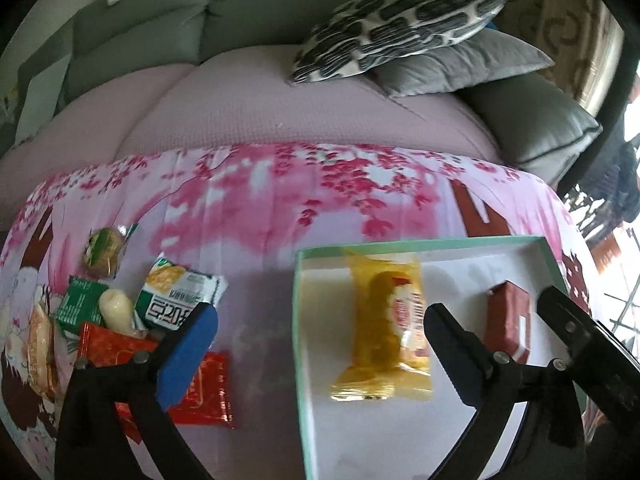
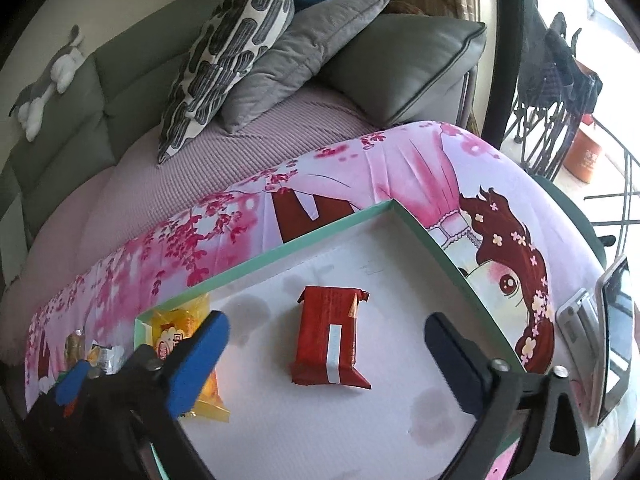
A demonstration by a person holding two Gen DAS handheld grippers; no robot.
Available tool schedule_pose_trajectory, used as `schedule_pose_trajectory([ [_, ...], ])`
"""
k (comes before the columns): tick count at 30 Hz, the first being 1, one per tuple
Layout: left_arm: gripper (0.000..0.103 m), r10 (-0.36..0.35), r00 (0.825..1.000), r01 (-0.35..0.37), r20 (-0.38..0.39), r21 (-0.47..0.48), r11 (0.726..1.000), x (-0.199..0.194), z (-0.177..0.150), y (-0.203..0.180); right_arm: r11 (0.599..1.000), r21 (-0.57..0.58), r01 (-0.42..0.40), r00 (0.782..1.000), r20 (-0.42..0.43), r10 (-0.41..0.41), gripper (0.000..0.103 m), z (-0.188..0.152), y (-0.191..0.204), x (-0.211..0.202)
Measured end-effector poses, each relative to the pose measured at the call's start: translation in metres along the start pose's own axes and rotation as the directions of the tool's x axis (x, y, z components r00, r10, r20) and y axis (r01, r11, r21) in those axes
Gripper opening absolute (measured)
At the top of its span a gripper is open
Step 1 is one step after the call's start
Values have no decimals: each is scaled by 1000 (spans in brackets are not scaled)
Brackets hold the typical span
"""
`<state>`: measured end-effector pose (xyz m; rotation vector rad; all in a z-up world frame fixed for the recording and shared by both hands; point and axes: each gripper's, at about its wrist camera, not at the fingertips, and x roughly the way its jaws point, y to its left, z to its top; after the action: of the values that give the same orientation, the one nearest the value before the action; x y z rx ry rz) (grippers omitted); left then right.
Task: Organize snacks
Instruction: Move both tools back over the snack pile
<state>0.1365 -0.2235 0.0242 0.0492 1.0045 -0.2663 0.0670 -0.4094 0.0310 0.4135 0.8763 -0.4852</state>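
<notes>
Yellow wrapper (image 1: 382,328) and red pack (image 2: 330,338) both lie loose on the white floor of our green-rimmed box (image 2: 280,250), the yellow one toward 9 o'clock of the red. We see the left gripper (image 1: 320,334) spread wide above the yellow wrapper, gripping nothing. Our right gripper (image 2: 326,344) is likewise released, its blue pads either side of the red pack without touching it. Outside the box, at 9 o'clock in the left view, more snacks (image 1: 120,312) sit in a heap on the pink cloth (image 1: 260,208). A phone (image 2: 614,336) stands at 3 o'clock in the right view.
</notes>
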Motion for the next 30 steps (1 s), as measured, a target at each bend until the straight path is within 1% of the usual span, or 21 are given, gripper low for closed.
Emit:
schedule_pose_trajectory([
  [6, 103, 16, 1000, -14, 22, -64, 998, 1, 3, 21, 1000, -6, 6, 1000, -4, -6, 103, -3, -1, 3],
  [10, 103, 8, 1000, -7, 9, -104, 995, 1, 5, 35, 999, -12, -45, 999, -10, 45, 103, -9, 3, 4],
  [14, 103, 17, 1000, -16, 6, -149, 989, -5, 2, 50, 996, -22, -92, 996, -17, 91, 103, -21, 14, -2],
  [18, 103, 33, 999, -30, 16, -181, 983, -15, -2, 62, 992, -50, -116, 993, -29, 114, 103, -35, 29, -7],
  [21, 103, 54, 998, -49, 22, -183, 982, -23, -6, 69, 989, -76, -124, 992, -36, 122, 103, -43, 36, -11],
  [23, 103, 115, 993, -107, 38, -160, 981, -32, -11, 74, 987, -91, -129, 991, -42, 125, 103, -49, 41, -13],
  [24, 103, 125, 991, -117, 41, -148, 982, -35, -12, 76, 986, -103, -130, 991, -46, 126, 103, -52, 44, -14],
  [26, 103, 126, 991, -119, 42, -140, 983, -42, -15, 84, 984, -121, -128, 991, -51, 122, 103, -57, 48, -16],
  [30, 103, 121, 993, -117, 16, -146, 982, -54, -28, 109, 979, -160, -130, 991, -58, 122, 103, -69, 57, -20],
])
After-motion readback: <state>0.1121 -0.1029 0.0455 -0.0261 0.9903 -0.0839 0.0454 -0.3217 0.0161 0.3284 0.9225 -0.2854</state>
